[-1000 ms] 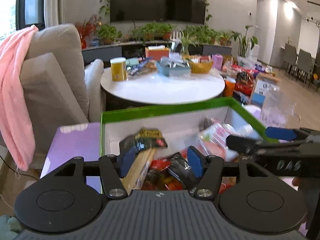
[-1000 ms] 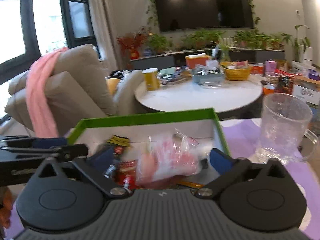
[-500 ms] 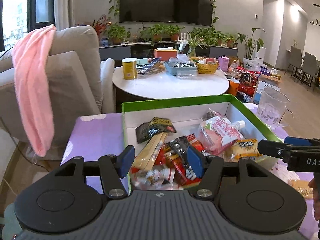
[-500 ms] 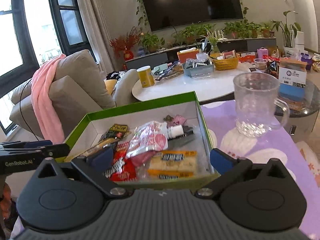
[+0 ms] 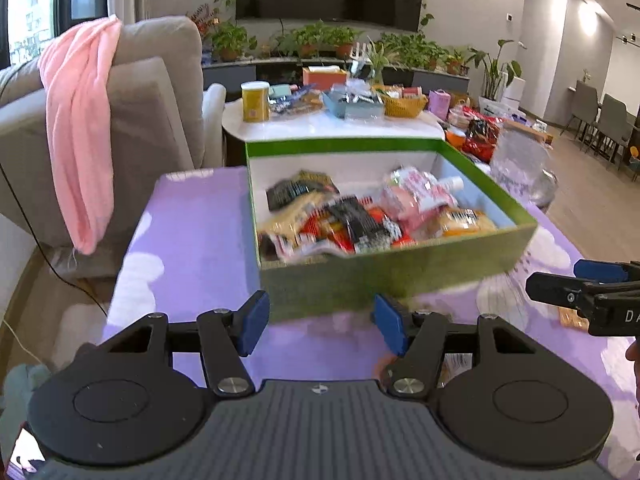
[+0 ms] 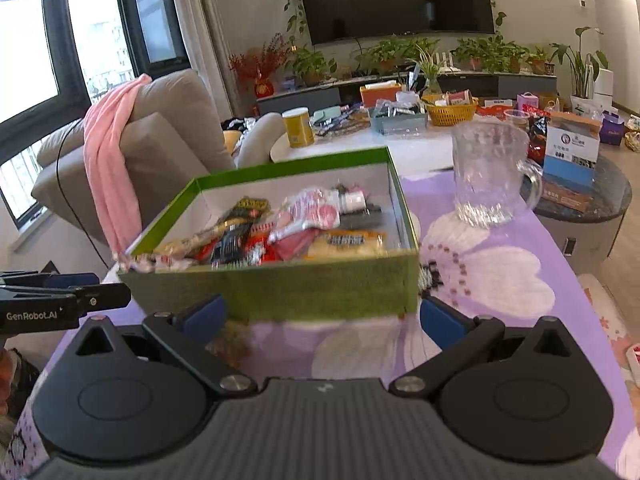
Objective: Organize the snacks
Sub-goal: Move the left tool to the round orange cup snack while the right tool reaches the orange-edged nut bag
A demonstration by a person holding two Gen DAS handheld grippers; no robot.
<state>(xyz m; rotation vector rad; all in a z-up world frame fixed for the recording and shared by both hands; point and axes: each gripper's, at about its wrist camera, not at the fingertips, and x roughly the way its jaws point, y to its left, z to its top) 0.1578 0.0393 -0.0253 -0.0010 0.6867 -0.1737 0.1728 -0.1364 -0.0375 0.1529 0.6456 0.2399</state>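
Note:
A green box (image 5: 400, 276) (image 6: 288, 288) with white inner walls stands on the purple flowered tablecloth (image 5: 192, 232) (image 6: 500, 280), holding several snack packets: a pink pouch (image 5: 416, 196) (image 6: 312, 216), a black-and-yellow packet (image 5: 300, 190) and a yellow bar (image 6: 348, 242). My left gripper (image 5: 320, 322) hangs open just short of the box's near wall, with nothing between its blue pads. My right gripper (image 6: 320, 316) is open too, its fingers spread wider than the box's near wall, holding nothing. Each gripper shows at the edge of the other's view.
A clear glass mug (image 6: 488, 176) stands on the cloth right of the box. Behind are a round white table (image 5: 332, 124) with a yellow can (image 5: 255, 101) and baskets, and a beige sofa (image 5: 152, 112) with a pink cloth (image 5: 80, 128). Loose snacks lie near the right gripper (image 5: 572, 316).
Both grippers have drawn back from over the box's contents to in front of its near wall. The box now shows whole. Neither gripper's opening has changed.

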